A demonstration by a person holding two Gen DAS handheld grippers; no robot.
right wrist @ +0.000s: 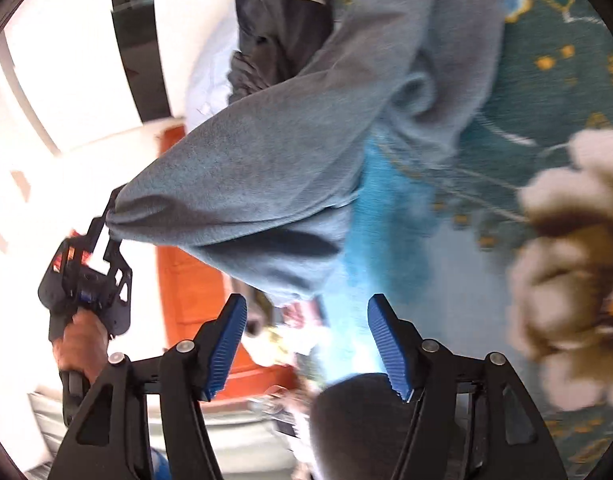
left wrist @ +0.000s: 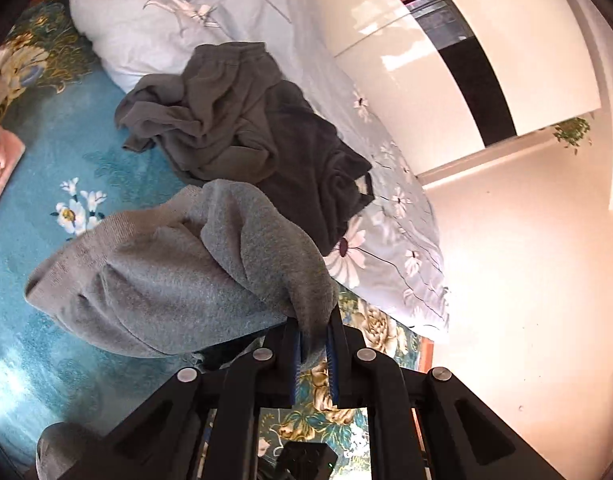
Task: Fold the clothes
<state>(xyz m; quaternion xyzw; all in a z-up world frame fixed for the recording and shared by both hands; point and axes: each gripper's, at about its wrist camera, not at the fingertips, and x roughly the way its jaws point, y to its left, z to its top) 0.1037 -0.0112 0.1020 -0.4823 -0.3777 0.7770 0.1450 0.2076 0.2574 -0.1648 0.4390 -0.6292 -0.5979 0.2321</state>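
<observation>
Left gripper (left wrist: 315,344) jaws clamped on 1 bunched edge of the soft, limp grey sweatshirt (left wrist: 178,276); right gripper (right wrist: 306,344) jaws open, empty, best taking the hanging hem.

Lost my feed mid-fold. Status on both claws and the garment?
Left claw shut on light grey garment, lifted. Right claw open, empty. Dark grey clothes piled behind.

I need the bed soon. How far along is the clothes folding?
Just begun. Nothing looks folded yet. In hand: the left gripper is shut on a corner of the light grey garment, lifting it; the right gripper is open beside it. Left: a crumpled dark grey pile on the bed.
</observation>
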